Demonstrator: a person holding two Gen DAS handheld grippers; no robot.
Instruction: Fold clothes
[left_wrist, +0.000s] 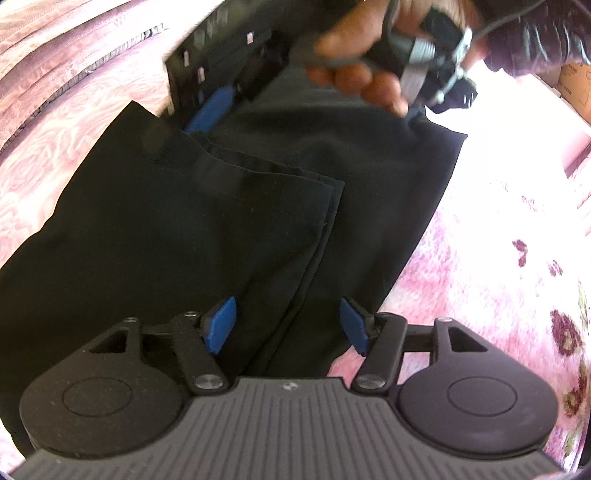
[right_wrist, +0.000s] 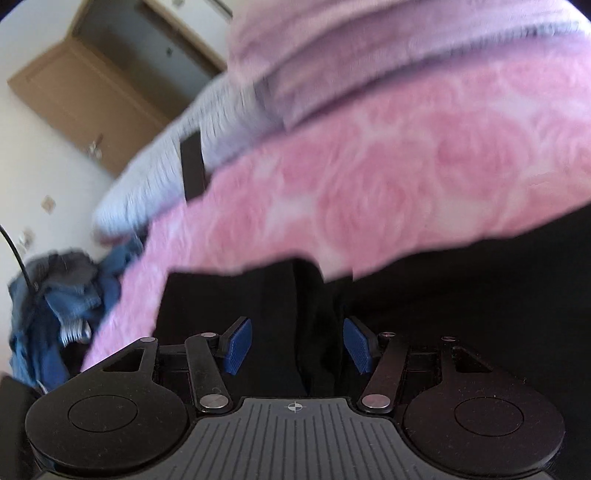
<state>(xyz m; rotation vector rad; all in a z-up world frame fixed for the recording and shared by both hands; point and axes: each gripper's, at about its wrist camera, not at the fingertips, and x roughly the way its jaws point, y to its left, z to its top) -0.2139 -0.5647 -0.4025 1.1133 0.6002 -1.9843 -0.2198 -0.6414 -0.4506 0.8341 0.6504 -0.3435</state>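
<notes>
1. Left gripper (left_wrist: 288, 325): fingers parted, nothing pinched, poised above the black garment (left_wrist: 184, 229).
2. Black garment: lies flat on the bed, one panel lapped over another, apparently mid-fold.
3. Right gripper (right_wrist: 297, 345): fingers apart, empty, over the garment's far edge; person's hand (left_wrist: 354, 62) carries it.
4. Bed: pink rose-patterned blanket (right_wrist: 369, 166).
5. Beyond: blue clothes heap (right_wrist: 59, 302), wooden door (right_wrist: 92, 77).

Both grippers, left gripper (left_wrist: 290, 326) and right gripper (right_wrist: 297, 345), have blue ribbed pads, black linkage arms with silver screws, grey ridged bodies; the sleeve (left_wrist: 532, 33) looks dark purple, maybe shiny.
</notes>
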